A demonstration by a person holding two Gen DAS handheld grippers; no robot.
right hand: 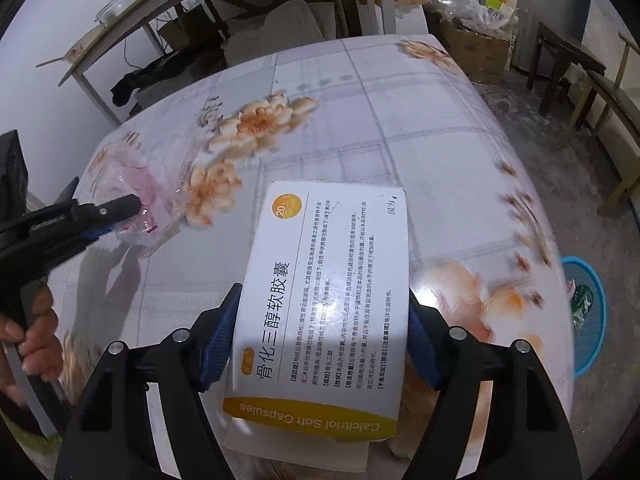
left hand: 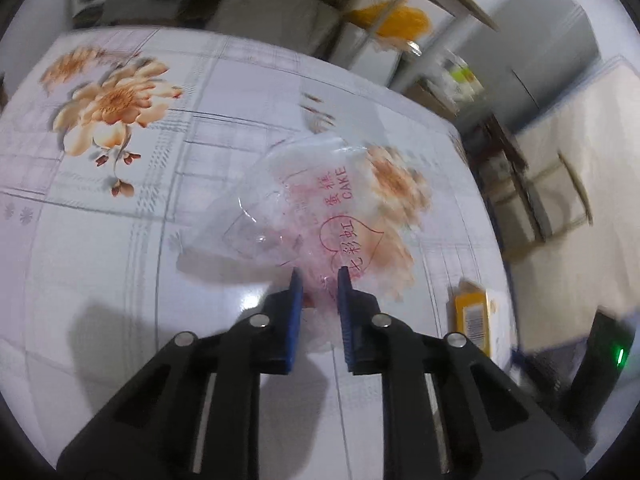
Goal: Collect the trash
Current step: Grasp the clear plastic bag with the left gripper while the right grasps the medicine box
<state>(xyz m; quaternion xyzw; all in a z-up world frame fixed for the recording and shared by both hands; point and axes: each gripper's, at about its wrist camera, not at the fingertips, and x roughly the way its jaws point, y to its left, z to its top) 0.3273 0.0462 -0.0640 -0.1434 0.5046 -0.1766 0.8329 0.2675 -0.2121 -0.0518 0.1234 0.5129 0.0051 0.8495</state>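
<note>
My left gripper (left hand: 318, 276) is shut on the near end of a clear plastic cake wrapper (left hand: 304, 200) with red print, over the flowered tablecloth. The same gripper (right hand: 136, 202) and wrapper (right hand: 134, 196) show at the left of the right wrist view. My right gripper (right hand: 320, 312) is shut on a white and yellow medicine box (right hand: 324, 292), its pads pressing both long sides, held above the table. The box also shows at the right in the left wrist view (left hand: 474, 316).
The table (right hand: 400, 120) has a floral plastic cover. A blue basket (right hand: 588, 312) stands on the floor at the right beyond the table edge. Shelves, cardboard boxes and wooden stools stand behind and to the right. A person's hand (right hand: 36, 328) holds the left gripper's handle.
</note>
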